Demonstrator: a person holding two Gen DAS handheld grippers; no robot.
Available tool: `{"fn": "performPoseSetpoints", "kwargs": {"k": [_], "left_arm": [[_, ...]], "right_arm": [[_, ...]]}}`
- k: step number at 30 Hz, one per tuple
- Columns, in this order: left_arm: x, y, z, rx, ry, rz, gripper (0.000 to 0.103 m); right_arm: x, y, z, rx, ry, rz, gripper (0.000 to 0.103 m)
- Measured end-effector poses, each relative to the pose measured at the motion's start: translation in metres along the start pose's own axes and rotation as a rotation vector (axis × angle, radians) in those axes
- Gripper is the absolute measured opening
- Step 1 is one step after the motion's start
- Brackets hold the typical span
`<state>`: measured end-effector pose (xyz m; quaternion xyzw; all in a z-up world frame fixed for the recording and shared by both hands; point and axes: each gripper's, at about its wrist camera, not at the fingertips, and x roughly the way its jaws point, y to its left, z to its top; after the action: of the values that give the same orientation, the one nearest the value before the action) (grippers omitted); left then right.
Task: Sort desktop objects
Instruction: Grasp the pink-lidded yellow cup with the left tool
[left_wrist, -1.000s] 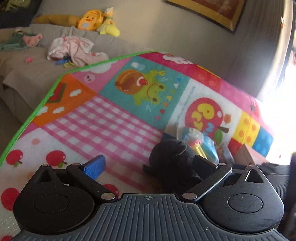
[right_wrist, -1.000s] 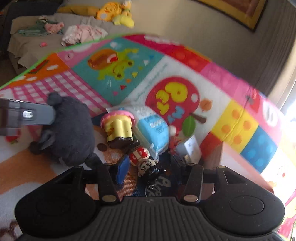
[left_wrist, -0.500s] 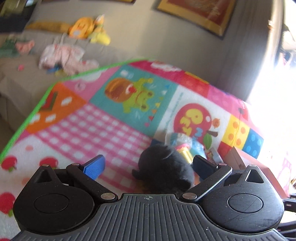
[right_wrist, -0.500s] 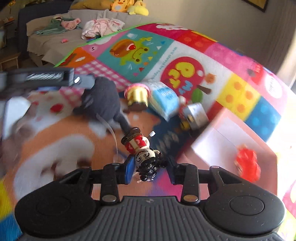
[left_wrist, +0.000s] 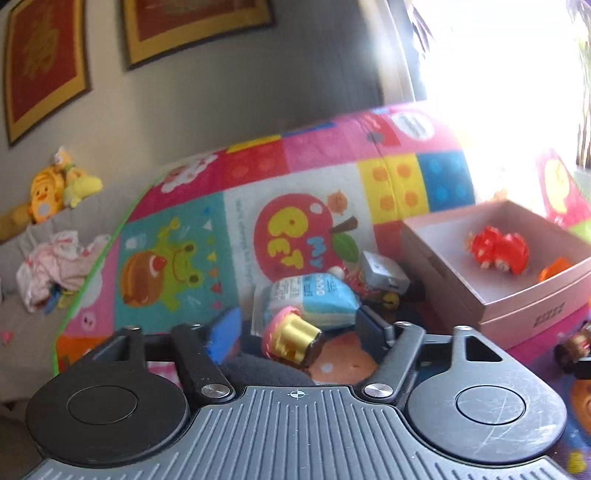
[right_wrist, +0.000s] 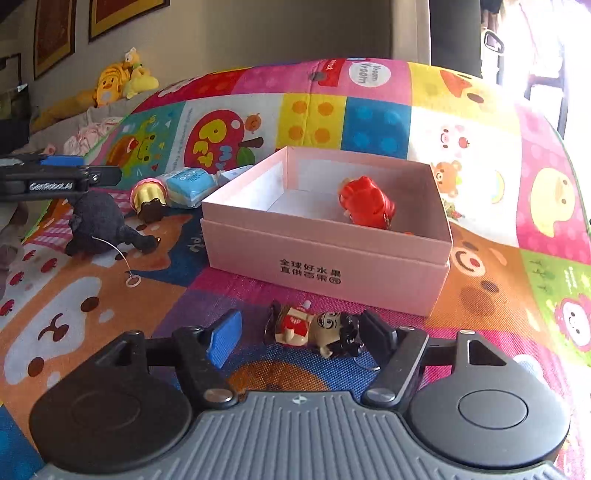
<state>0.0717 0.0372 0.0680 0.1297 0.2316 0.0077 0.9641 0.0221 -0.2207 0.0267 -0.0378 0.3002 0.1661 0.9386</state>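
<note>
A small red-and-black figurine (right_wrist: 314, 328) lies sideways between the fingers of my right gripper (right_wrist: 299, 334), just in front of the pink box (right_wrist: 325, 258). Its jaws are opening: the blue pad stands clear of the figurine and its head is next to the dark pad. Whether the figurine rests on the mat I cannot tell. My left gripper (left_wrist: 297, 328) hovers over a black plush (left_wrist: 258, 367), its jaws closing and not pressing on anything. From the right wrist, the left gripper (right_wrist: 59, 177) shows above that plush (right_wrist: 96, 221). A red toy (right_wrist: 367, 201) lies in the box.
A pink-and-yellow cupcake toy (left_wrist: 291, 336), a blue-and-white packet (left_wrist: 314, 295) and a small grey box (left_wrist: 384, 275) lie on the colourful play mat (right_wrist: 369, 118) left of the pink box (left_wrist: 443, 273). Plush toys (right_wrist: 118, 81) and clothes lie on a sofa behind.
My right gripper carried the figurine from the toy pile to the front of the pink box, then spread its jaws off it. My left gripper swung right, rolled, and narrowed over the plush.
</note>
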Motion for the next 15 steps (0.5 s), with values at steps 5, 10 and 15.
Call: {"fn": "performPoseSetpoints", "kwargs": {"k": [5, 10, 15], "left_arm": [[0.047, -0.015, 0.005, 0.228, 0.135, -0.017, 0.097], [0.089, -0.014, 0.005, 0.282, 0.278, -0.029, 0.083], [0.112, -0.013, 0.003, 0.276, 0.348, -0.032, 0.071]], "right_arm": [[0.003, -0.008, -0.004, 0.049, -0.024, 0.027, 0.078], [0.008, -0.021, -0.003, 0.13, 0.005, 0.068, 0.086], [0.013, -0.036, -0.004, 0.225, 0.038, 0.101, 0.087]]}}
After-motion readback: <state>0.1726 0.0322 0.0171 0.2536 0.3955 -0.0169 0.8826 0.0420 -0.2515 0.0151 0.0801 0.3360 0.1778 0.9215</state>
